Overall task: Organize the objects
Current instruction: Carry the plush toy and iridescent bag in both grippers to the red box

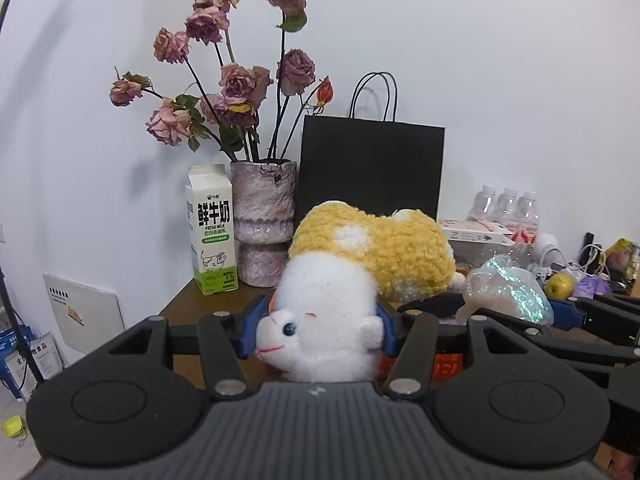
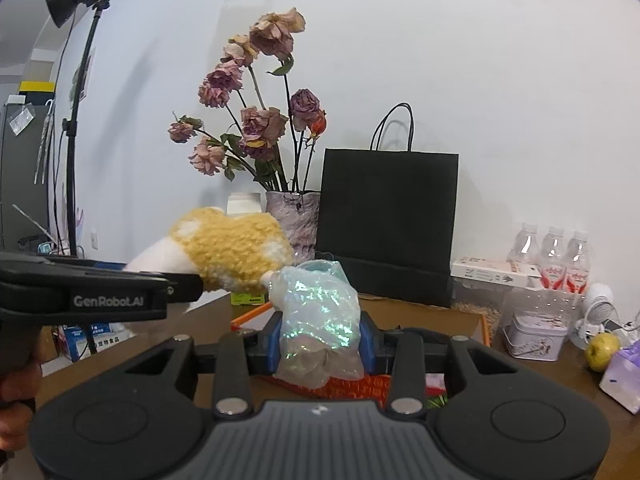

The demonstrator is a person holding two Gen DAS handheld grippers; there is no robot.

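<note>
Room: white wall behind a brown table (image 2: 420,316).
Table: crowded; black paper bag (image 1: 370,168), vase of dried roses (image 1: 262,220), milk carton (image 1: 210,232), water bottles (image 2: 554,256), tin (image 2: 534,336), apple (image 2: 602,350).
Plush toy (image 1: 340,292): in the air above the table, left gripper (image 1: 318,330) clamped on its white head.
Shiny plastic bag (image 2: 320,320): also off the table, right gripper (image 2: 322,346) clamped on it.
Progress: early, I judge; two items picked up, neither set down, the rest unsorted.
</note>
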